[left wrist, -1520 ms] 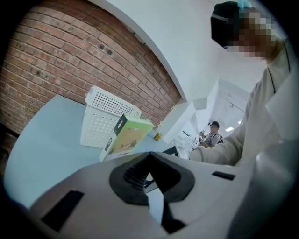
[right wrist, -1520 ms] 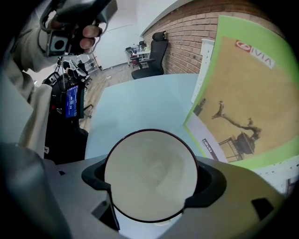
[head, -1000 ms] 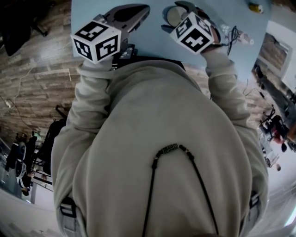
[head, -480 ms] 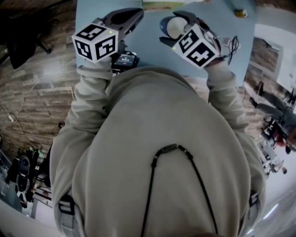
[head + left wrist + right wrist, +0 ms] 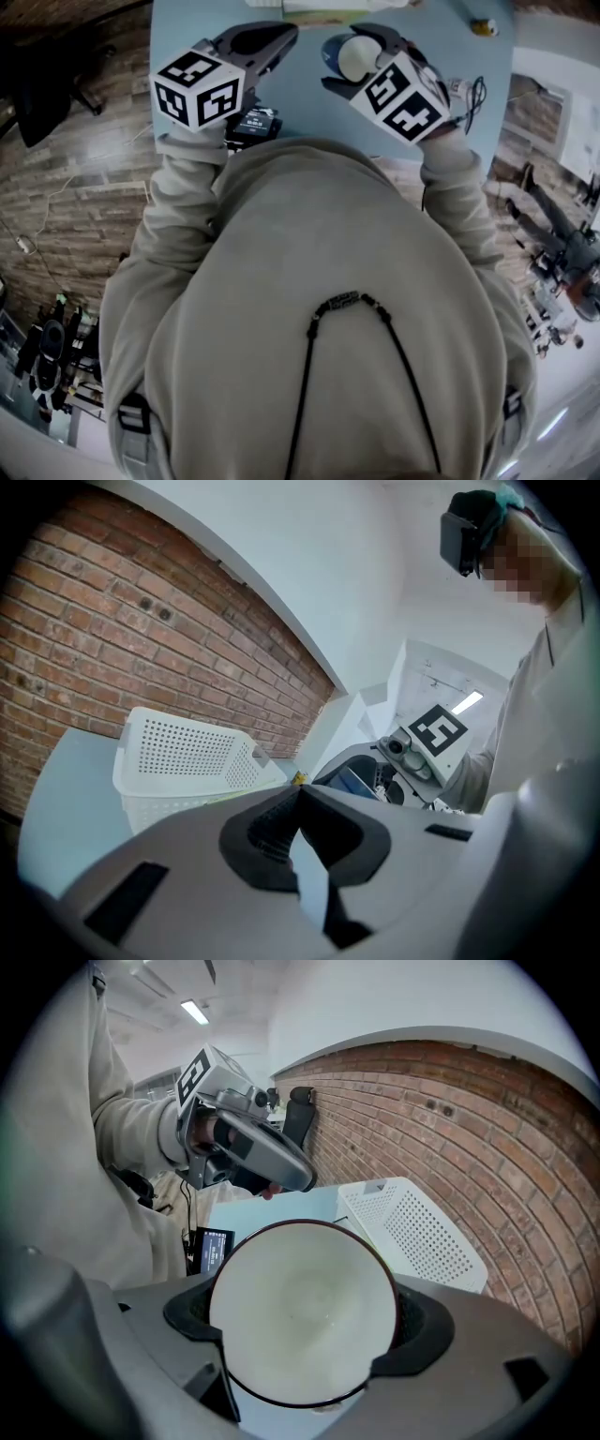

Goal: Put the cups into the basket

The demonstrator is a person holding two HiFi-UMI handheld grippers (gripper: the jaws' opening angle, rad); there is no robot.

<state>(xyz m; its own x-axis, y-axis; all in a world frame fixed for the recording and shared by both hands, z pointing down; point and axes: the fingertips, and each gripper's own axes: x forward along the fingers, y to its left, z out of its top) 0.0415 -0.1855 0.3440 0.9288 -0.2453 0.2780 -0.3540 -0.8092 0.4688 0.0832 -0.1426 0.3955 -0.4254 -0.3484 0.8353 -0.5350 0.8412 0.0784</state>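
My right gripper (image 5: pixel 351 52) is shut on a white cup (image 5: pixel 356 59) with a dark rim and holds it above the light blue table (image 5: pixel 309 89). In the right gripper view the cup (image 5: pixel 305 1312) fills the space between the jaws, its open mouth facing the camera. My left gripper (image 5: pixel 264 37) hangs to the left of it with its jaws together and nothing in them. The white perforated basket (image 5: pixel 183 761) stands on the table near the brick wall, beyond both grippers; the right gripper view shows the basket (image 5: pixel 412 1232) to the right of the cup.
A small black device with a lit screen (image 5: pixel 253 122) lies at the table's near edge beside my left arm. A cable (image 5: pixel 472 89) and a small yellow object (image 5: pixel 484 26) sit at the table's right. The brick wall (image 5: pixel 112 639) backs the table.
The right gripper has brought the cup a little nearer and turned it, so its white inside now shows. The left gripper has barely shifted.
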